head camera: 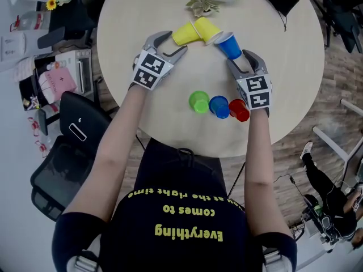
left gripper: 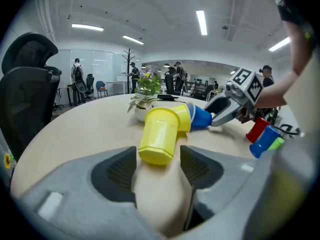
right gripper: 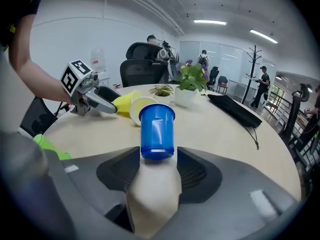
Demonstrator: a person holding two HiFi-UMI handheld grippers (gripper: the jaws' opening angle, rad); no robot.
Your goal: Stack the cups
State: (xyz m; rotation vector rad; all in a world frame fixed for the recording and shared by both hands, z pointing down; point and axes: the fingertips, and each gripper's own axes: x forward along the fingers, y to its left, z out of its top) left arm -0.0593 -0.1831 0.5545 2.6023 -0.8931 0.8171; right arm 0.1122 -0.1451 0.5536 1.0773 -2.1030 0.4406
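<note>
Head view first: find three cups lying on their sides at the far part of the round table (head camera: 283,95), namely a yellow cup (head camera: 184,34), a second yellow cup (head camera: 207,30) nosed against it, and a lying blue cup (head camera: 229,45). Find also a green cup (head camera: 199,102), a standing blue cup (head camera: 219,107) and a red cup (head camera: 239,110) in a row near the body.

Note the left gripper (head camera: 173,43) spread wide about the closed end of the yellow cup, pads clear of it on both sides. Same for the right gripper (head camera: 237,58), gaping round the base of the lying blue cup and clamping nothing yet.

Push each pair of jaws a little further along the cup wall before squeezing, to catch more than the bottom edge. Squeeze gently: probably thin plastic, likely to buckle or squirt out. Draw the yellow cup straight back from its neighbour to avoid dragging that one along. Keep clear of the potted plant (head camera: 203,3) just beyond. Afterwards, turn each cup to match the standing row before nesting.
</note>
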